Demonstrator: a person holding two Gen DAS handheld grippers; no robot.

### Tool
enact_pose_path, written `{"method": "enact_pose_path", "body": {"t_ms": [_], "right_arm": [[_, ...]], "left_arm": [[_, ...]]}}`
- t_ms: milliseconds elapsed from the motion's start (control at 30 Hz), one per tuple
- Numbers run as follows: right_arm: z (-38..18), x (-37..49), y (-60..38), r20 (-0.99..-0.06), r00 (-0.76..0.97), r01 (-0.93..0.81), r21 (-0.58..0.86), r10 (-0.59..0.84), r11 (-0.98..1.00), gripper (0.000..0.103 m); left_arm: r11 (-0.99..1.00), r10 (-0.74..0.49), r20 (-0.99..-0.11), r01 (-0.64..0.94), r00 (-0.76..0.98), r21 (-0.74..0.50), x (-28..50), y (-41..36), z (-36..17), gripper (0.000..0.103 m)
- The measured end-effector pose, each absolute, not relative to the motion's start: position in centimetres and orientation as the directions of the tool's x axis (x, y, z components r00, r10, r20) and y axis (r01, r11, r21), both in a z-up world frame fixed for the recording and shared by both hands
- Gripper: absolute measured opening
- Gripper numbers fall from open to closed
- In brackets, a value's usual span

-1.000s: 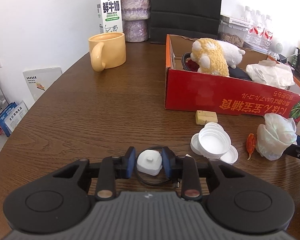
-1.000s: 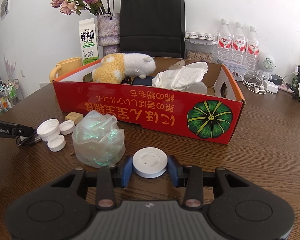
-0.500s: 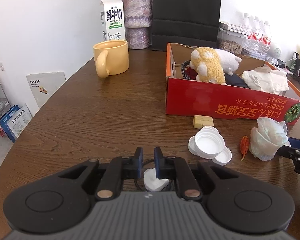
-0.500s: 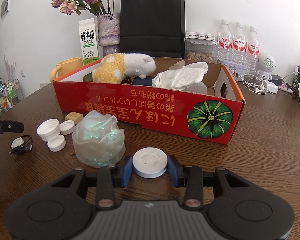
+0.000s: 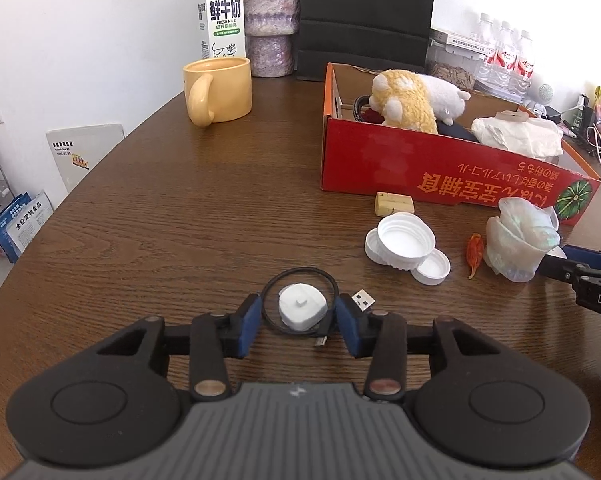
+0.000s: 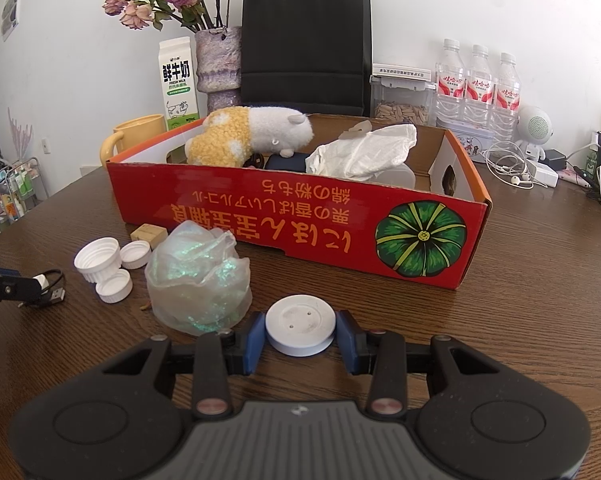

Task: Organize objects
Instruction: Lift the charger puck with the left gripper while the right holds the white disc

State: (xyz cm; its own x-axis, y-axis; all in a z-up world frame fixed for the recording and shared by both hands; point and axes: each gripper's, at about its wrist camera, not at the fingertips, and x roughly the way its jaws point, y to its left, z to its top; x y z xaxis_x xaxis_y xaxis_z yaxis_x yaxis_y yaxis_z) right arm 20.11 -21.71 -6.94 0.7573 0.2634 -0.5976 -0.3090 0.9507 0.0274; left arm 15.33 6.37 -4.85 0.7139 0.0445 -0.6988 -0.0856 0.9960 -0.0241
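Note:
A small white charger puck [image 5: 302,311] with a black cable loop [image 5: 300,271] and USB plug [image 5: 362,300] lies on the wooden table. My left gripper [image 5: 299,314] straddles it, jaws opening, pads clear of it on both sides. My right gripper [image 6: 300,336] is shut on a white round disc [image 6: 300,322], just above the table in front of the red cardboard box [image 6: 260,208]. The box holds a plush toy [image 6: 252,136] and crumpled white paper [image 6: 364,150]. One left finger [image 6: 8,290] shows at the right wrist view's left edge.
Three white caps [image 5: 406,242], a crumpled clear bag [image 6: 198,280], a red chili [image 5: 475,250] and a tan block [image 5: 394,203] lie before the box. A yellow mug [image 5: 220,90], milk carton [image 5: 222,16], vase [image 5: 270,20], black bag [image 6: 306,40] and bottles [image 6: 476,80] stand behind.
The left jaws closed almost fully behind the puck half a second ago and now stand apart on either side of it. The right gripper and its disc have not moved.

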Motion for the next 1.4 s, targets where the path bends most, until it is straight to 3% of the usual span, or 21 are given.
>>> {"method": "enact_pose_path", "body": {"t_ms": [67,133,1033,1133,1400], "right_arm": [[-6.9,20.1,-21.7,-0.598,0.757,-0.309,0.028,0.263,0.951,0.038],[-6.9,20.1,-21.7,-0.598,0.757,-0.309,0.028,0.263,0.951,0.038],[-7.0,20.1,-21.7,-0.598,0.757,-0.31,0.028,0.264,0.95,0.038],[-7.0,20.1,-21.7,-0.598,0.757,-0.31,0.028,0.264,0.95,0.038],[-7.0,20.1,-21.5,-0.598,0.756,-0.312,0.028,0.266,0.95,0.038]], "left_arm": [[0.996,0.044,-0.694,-0.087,0.719,-0.026,15.5,6.5,-4.8,0.032],[0.996,0.043,-0.692,-0.082,0.721,-0.024,15.7,6.4,-4.8,0.03],[0.999,0.036,-0.671,-0.04,0.741,0.01,16.0,6.3,-5.0,0.023],[0.999,0.032,-0.671,-0.032,0.74,0.013,15.9,6.4,-4.8,0.002],[1.0,0.022,-0.654,-0.029,0.756,0.001,15.5,6.4,-3.8,0.002]]}}
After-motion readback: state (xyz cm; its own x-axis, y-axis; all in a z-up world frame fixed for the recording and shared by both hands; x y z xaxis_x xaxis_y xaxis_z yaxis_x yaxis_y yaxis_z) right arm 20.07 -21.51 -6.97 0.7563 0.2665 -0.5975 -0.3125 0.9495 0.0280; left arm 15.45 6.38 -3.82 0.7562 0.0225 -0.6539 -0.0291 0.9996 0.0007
